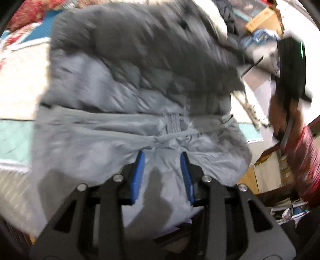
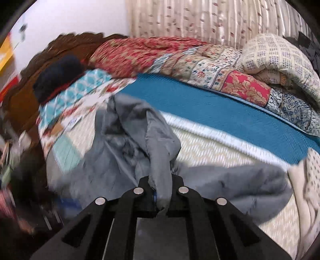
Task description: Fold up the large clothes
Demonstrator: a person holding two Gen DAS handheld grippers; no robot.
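A large grey padded jacket [image 1: 124,96] with a waist belt and a dark furry hood fills the left wrist view, lying on the bed. My left gripper [image 1: 163,158] is open, its blue pads [image 1: 138,176] apart, with the jacket's lower hem lying between them. In the right wrist view my right gripper [image 2: 161,184] is shut on a bunched fold of the same grey jacket [image 2: 140,140] and holds it above the bed. The other gripper and hand [image 1: 290,80] show blurred at the right of the left wrist view.
The bed has a cream, teal and blue quilt [image 2: 230,112]. Patterned blankets [image 2: 200,60] and a cream blanket [image 2: 280,58] are piled at the far side by the curtain. A brown headboard [image 2: 30,84] stands left. Cardboard boxes [image 1: 264,18] and clutter lie beyond the bed.
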